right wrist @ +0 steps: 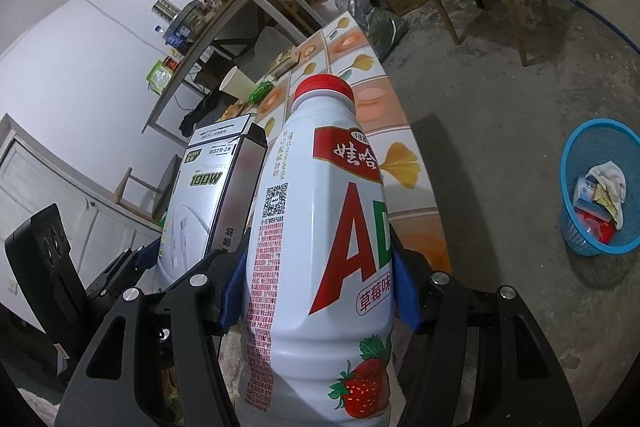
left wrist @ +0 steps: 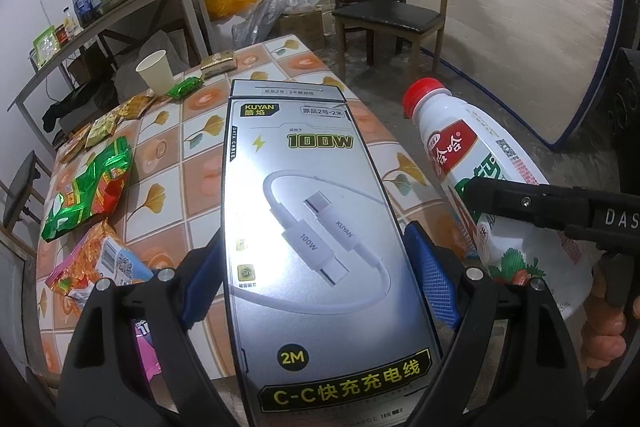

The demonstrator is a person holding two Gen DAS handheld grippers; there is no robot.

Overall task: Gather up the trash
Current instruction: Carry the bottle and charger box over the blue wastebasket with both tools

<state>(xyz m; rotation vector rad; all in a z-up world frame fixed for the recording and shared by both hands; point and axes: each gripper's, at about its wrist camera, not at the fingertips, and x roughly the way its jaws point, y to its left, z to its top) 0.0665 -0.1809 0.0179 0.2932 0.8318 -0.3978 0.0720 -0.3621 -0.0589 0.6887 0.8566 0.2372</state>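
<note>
I have one piece of trash in each hand. My left hand-held gripper [left wrist: 316, 267] is clamped on the long edges of a charging-cable box [left wrist: 316, 227], its blue pads [left wrist: 434, 275] pressing both sides so the printed face looks up at the camera. The box is wide, which is why these jaws stand so far apart. My right hand-held gripper [right wrist: 320, 287] is closed on the waist of a white strawberry milk-drink bottle [right wrist: 320, 227] with a red cap [right wrist: 324, 89]. It grips the widest part of the body, cap pointing away from me, so the smooth plastic is less likely to slip.

Both items are lifted clear of the counter [left wrist: 192, 147] and sit side by side, the box just left of the bottle — carried as a pair, I judge, to save a trip. The blue waste basket [right wrist: 600, 195] stands on the floor well off to the right of the counter's edge, already holding some wrappers and a crumpled cloth. That is where I judge both are headed.

More trash waits on the counter: a green snack bag [left wrist: 88, 187], an orange wrapper [left wrist: 100, 263], small sachets [left wrist: 104, 131], a green foil wrapper [left wrist: 184, 87] and a paper cup [left wrist: 154, 71] — all ahead and to the left of my left hand-held gripper, none touching it.
</note>
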